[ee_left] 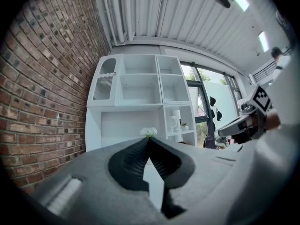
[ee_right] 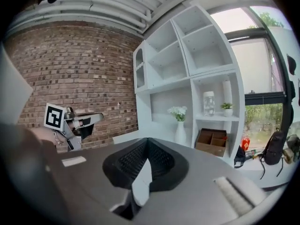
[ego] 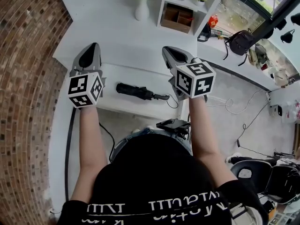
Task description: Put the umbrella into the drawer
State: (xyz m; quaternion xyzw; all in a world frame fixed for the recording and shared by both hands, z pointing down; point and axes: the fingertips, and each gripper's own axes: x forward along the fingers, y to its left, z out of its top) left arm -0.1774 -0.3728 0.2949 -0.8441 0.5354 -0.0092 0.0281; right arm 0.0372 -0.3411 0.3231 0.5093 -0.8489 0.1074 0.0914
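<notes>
A folded black umbrella (ego: 136, 91) lies flat on a white surface (ego: 126, 108) below me, its strap end pointing right. I cannot tell whether this surface is a cabinet top or a drawer. My left gripper (ego: 92, 47) is held above and to the left of the umbrella, its jaws shut with nothing between them (ee_left: 149, 139). My right gripper (ego: 170, 50) hovers above the umbrella's right end, also shut and empty (ee_right: 146, 139). Neither touches the umbrella. Each gripper view shows only the other gripper and the white shelf unit (ee_left: 140, 88), not the umbrella.
A brick wall (ego: 23, 78) runs along the left. The shelf unit ahead holds a white vase with flowers (ego: 142, 6) and a brown box (ego: 177, 17). A black bag (ego: 241, 41) hangs at the right, and cables (ego: 234, 104) lie on the floor there.
</notes>
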